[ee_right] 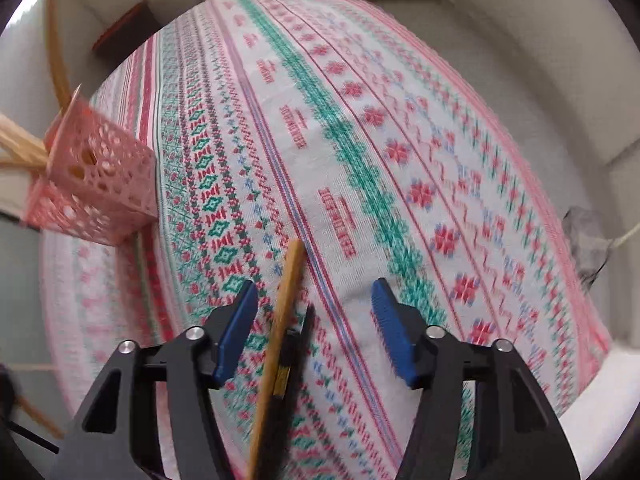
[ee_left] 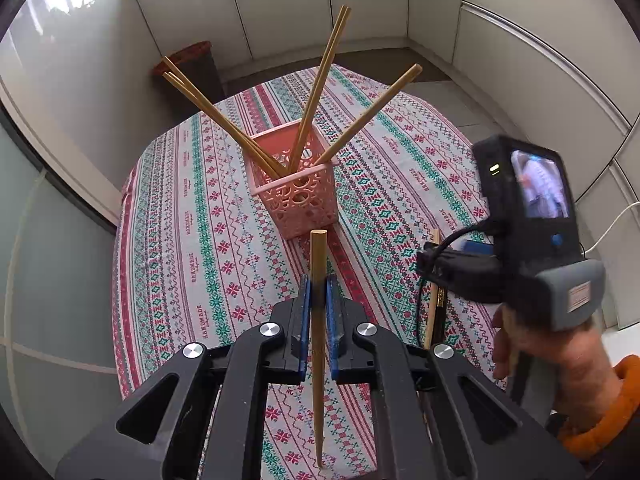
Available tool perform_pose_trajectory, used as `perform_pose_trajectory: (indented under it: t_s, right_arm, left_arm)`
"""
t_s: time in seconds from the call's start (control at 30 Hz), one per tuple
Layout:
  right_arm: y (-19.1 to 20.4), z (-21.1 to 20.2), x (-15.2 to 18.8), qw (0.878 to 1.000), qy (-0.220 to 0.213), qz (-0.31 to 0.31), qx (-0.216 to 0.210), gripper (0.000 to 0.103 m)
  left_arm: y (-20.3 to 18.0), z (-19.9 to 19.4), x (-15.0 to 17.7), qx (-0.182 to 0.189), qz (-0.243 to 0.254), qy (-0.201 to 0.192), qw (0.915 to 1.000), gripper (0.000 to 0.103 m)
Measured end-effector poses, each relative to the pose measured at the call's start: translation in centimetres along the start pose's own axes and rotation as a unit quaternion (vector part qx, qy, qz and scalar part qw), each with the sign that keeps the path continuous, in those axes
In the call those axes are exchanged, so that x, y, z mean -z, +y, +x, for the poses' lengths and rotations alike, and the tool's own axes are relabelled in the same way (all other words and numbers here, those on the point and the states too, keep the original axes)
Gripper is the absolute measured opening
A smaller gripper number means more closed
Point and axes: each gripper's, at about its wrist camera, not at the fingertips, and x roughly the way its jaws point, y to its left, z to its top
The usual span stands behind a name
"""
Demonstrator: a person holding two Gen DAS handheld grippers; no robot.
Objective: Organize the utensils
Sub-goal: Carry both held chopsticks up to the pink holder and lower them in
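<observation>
A pink perforated basket stands on the patterned tablecloth and holds several wooden chopsticks that fan outward. My left gripper is shut on a wooden chopstick, held upright in front of the basket. My right gripper is open and hovers low over a chopstick lying on the cloth beside a dark one. The basket shows at the left in the right wrist view. The right gripper's body appears at the right in the left wrist view, above that lying chopstick.
White cabinet walls surround the round table. A dark stool with a red rim stands behind it on the left. A white cable hangs at the right. The right wrist view is motion-blurred.
</observation>
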Motion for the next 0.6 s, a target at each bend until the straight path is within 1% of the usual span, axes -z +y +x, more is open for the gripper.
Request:
perform_pose_trajectory:
  t_s: [0.03, 0.07, 0.1, 0.17, 0.3, 0.43, 0.53, 0.6]
  right_arm:
    - [0.5, -0.1, 0.1, 1.0, -0.009, -0.007, 0.006, 0.017]
    - [0.7, 0.0, 0.1, 1.0, -0.013, -0.006, -0.004, 0.011]
    - [0.7, 0.0, 0.1, 1.0, -0.016, 0.0, -0.012, 0.011]
    - [0.2, -0.4, 0.0, 0.999, -0.026, 0.017, -0.039, 0.009]
    - [-0.6, -3.6, -0.1, 0.994, -0.064, 0.034, -0.084, 0.008]
    - [-1.0, -7.9, 0.7, 0.991, -0.099, 0.018, -0.094, 0.008]
    - [-1.0, -11.5, 1.5, 0.988, -0.126, 0.002, -0.091, 0.008]
    - [-1.2, -14.2, 2.0, 0.985, -0.139, -0.004, -0.1, 0.008]
  left_arm:
    - [0.1, -0.1, 0.1, 0.0, -0.001, 0.0, 1.0, 0.007]
    - [0.3, -0.1, 0.2, -0.002, -0.004, -0.001, 1.0, 0.007]
    - [0.6, -0.2, 0.3, -0.002, -0.007, -0.001, 1.0, 0.007]
    - [1.1, -0.3, 0.2, -0.004, -0.015, -0.004, 0.9999, 0.007]
    - [1.9, -1.5, 0.0, -0.005, -0.028, -0.021, 0.9994, 0.007]
    - [2.2, -3.1, -0.2, -0.002, -0.036, -0.042, 0.9985, 0.007]
    - [2.1, -4.6, -0.3, 0.0, -0.04, -0.059, 0.9975, 0.007]
    - [2.1, -5.6, -0.4, 0.004, -0.041, -0.07, 0.9967, 0.007]
